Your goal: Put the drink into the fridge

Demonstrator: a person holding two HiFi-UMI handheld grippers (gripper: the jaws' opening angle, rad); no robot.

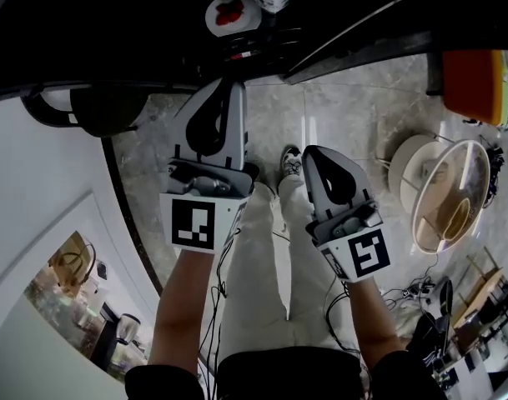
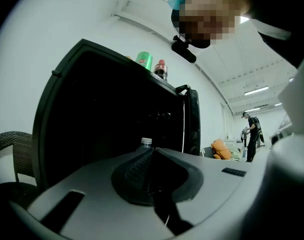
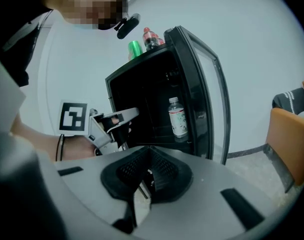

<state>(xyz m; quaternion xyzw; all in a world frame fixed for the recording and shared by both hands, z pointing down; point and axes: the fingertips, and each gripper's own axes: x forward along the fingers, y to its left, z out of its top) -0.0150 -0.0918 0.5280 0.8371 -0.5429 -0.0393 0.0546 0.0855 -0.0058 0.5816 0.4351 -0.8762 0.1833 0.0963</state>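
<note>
The drink bottle [image 3: 177,118] already stands inside the open fridge [image 3: 137,86], so the left hand-held gripper [image 1: 228,83] and right hand-held gripper [image 1: 318,152] hang with jaws together, holding nothing.

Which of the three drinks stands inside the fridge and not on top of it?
The clear bottle with the white label, inside the open fridge. The green can and the red-capped bottle stand on its top.

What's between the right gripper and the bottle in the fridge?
Nothing: the right gripper view shows a bare stretch from right gripper to bottle, with the left gripper aside.
</note>
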